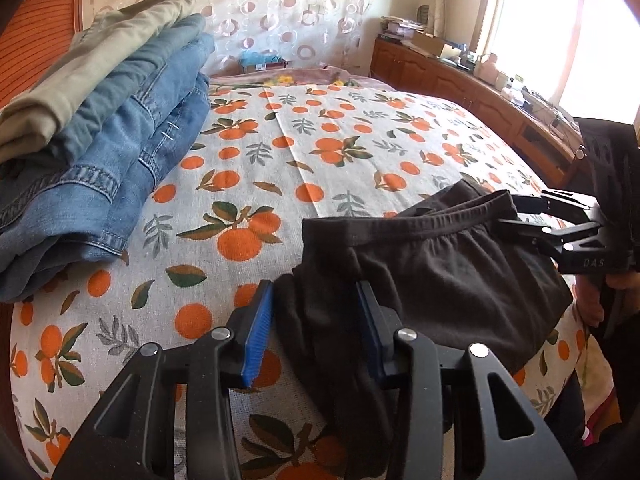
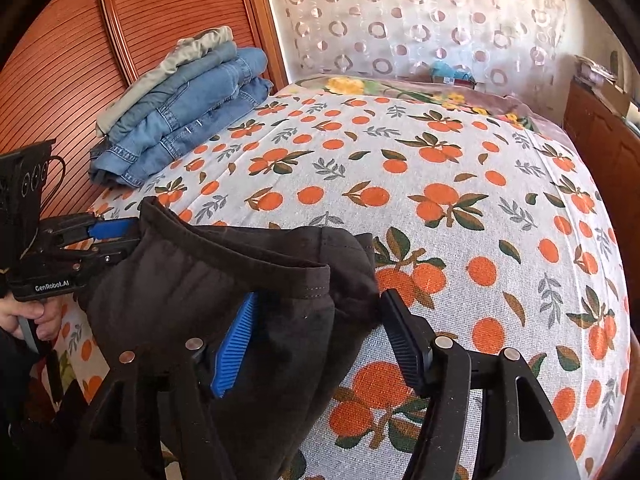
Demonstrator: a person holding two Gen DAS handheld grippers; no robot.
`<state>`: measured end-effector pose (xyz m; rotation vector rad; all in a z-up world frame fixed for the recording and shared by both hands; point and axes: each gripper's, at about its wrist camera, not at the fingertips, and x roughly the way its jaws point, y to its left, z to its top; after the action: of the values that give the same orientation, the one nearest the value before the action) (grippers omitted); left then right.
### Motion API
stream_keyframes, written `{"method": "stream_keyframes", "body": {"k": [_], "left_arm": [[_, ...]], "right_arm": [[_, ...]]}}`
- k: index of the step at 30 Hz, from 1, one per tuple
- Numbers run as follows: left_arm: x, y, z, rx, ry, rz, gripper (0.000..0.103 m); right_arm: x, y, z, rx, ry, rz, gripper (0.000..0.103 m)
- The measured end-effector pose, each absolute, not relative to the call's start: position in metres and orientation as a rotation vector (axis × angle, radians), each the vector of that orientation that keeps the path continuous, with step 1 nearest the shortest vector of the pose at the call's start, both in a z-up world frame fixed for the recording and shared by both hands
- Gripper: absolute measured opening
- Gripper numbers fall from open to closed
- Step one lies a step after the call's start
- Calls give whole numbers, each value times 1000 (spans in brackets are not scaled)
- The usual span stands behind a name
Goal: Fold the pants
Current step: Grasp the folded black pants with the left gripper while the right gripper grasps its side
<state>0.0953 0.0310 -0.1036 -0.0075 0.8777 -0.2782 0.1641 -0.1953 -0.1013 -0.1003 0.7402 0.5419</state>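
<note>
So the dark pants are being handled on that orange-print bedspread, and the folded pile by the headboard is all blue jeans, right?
Not quite. The pile is not all jeans: a khaki, beige-green garment lies folded on top of the blue denim, as the left wrist view shows most clearly. The rest holds: the dark pants are being handled over the orange-print bedspread.

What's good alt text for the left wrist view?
Left gripper, jaws open, straddles a corner of dark brown pants on an orange-print bedspread. The right gripper meets the waistband opposite; folded jeans are stacked at left.
</note>
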Motion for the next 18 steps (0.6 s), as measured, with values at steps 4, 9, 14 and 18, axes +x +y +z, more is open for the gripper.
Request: {"method": "stream_keyframes", "body": {"k": [4,9,14,18], "left_arm": [[96,24,-104,5,880,-299,28],[94,26,-104,-19,875,-317,22],[90,28,-103,-41,860,-321,15],[82,27,-96,-66,827,-342,14]], "right_arm": [[164,-195,-102,-101,740,543,67],[164,-195,-102,-102,739,543,67],[164,-195,-102,-101,740,544,67],[164,-195,-102,-101,740,545,67]]}}
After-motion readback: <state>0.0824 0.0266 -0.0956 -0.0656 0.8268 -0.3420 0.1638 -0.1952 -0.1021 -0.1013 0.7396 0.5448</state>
